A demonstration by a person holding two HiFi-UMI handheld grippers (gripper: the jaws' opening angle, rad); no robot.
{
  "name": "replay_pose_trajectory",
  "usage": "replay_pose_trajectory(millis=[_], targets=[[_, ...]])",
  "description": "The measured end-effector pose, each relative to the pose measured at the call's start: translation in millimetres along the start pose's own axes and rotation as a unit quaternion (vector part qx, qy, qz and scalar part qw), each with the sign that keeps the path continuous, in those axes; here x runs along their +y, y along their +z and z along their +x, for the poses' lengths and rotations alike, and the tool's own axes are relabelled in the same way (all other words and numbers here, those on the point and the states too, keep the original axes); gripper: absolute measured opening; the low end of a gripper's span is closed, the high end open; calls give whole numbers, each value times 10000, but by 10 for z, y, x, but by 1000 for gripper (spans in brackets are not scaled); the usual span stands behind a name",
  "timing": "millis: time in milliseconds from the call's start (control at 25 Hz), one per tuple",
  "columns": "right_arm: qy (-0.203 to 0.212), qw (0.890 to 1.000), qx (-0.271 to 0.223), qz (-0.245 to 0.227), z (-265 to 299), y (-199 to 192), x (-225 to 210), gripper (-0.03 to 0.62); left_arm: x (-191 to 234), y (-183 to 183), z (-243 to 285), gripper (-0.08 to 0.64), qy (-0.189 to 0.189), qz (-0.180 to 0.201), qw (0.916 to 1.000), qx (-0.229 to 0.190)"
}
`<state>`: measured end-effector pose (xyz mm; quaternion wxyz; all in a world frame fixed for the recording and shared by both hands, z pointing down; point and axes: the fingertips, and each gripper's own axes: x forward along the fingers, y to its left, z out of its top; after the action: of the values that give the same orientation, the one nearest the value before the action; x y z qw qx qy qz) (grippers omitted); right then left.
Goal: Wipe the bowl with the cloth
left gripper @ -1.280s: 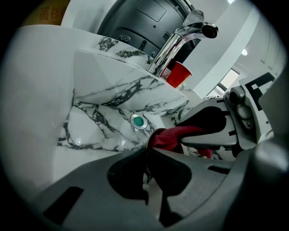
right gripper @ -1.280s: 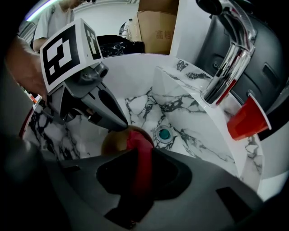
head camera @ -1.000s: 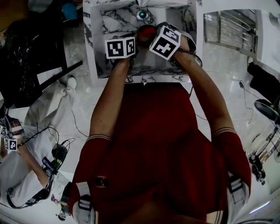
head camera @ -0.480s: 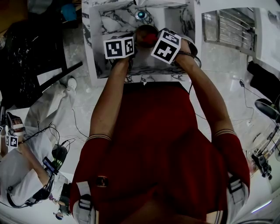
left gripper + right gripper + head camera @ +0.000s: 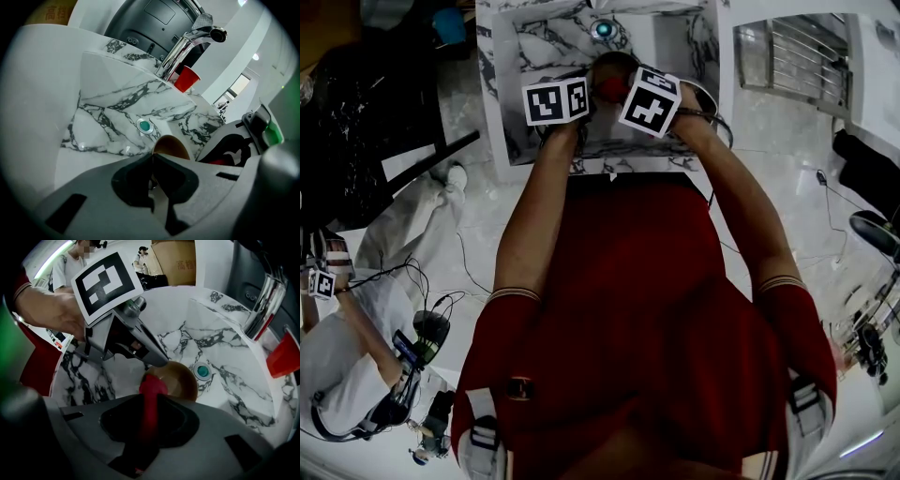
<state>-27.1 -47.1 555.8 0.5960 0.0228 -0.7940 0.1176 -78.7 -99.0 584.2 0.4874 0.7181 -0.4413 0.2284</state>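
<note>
My left gripper [image 5: 152,158] pinched the bowl [image 5: 172,146] by its rim at ten o'clock, over the sink [image 5: 108,126]. My right gripper [image 5: 149,403] clamped the soft, limp cloth [image 5: 151,386]. I judged the bowl stiff, smooth and slippery, so the rim was the safest hold.

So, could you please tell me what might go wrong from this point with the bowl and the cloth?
1. The left gripper pinches the bowl only at its rim, inside the sink. Pushing with the cloth could lever the bowl loose and knock it against the marble.
2. The right gripper holds the cloth as a narrow bunch, so its tongs may rub the bowl directly.
</note>
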Motion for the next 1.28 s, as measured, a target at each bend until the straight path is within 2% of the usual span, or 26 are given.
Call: replay_pose_trajectory(millis=[480, 880, 1280], targets=[[-87, 9995, -289, 33, 125, 240, -55, 89, -21, -18, -36, 15, -60, -66, 10000, -36], [-730, 9938, -758, 369, 130, 403, -403, 89, 21, 18, -34, 15, -89, -91, 9999, -68], [-1241, 9884, -781, 397, 64, 390, -700, 89, 36, 128, -18, 15, -85, -69, 9998, -142]])
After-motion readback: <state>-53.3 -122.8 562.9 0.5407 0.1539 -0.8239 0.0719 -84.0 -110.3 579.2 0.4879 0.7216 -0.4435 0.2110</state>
